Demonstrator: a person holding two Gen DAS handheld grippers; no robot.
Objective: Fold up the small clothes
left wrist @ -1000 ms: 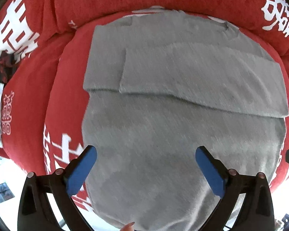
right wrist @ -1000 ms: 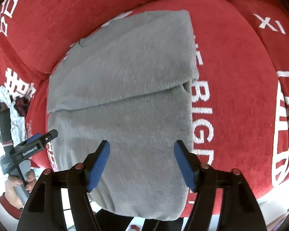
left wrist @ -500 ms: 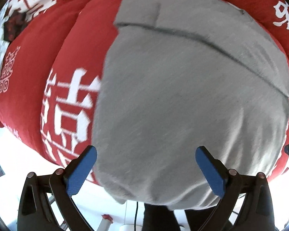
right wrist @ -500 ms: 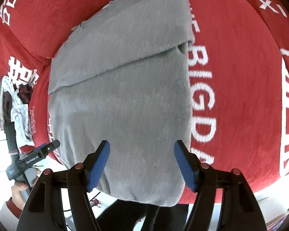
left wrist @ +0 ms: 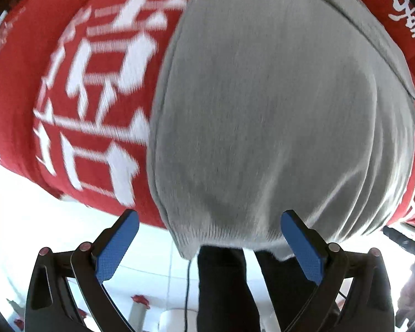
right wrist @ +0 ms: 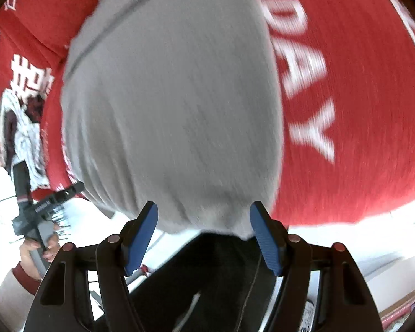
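Observation:
A grey knit sweater [left wrist: 276, 105] lies flat on a red cushion, its ribbed hem hanging over the cushion's front edge; it also shows in the right wrist view [right wrist: 174, 105]. Its sleeves are folded across the chest at the far end. My left gripper [left wrist: 207, 238] is open and empty, its blue pads either side of the hem's left part. My right gripper [right wrist: 203, 232] is open and empty, its pads either side of the hem's right corner. The left gripper's body [right wrist: 41, 207] and the hand that holds it show at the left of the right wrist view.
The red cushion [left wrist: 77, 88] carries white lettering and fills most of both views [right wrist: 359, 96]. A heap of other clothes [right wrist: 19, 127] lies at its far left. A white floor and the person's dark trousers [left wrist: 227, 285] are below the front edge.
Both grippers have drawn back from above the sweater's body down to its hem at the cushion's front edge. Both stay open. The sweater has not moved.

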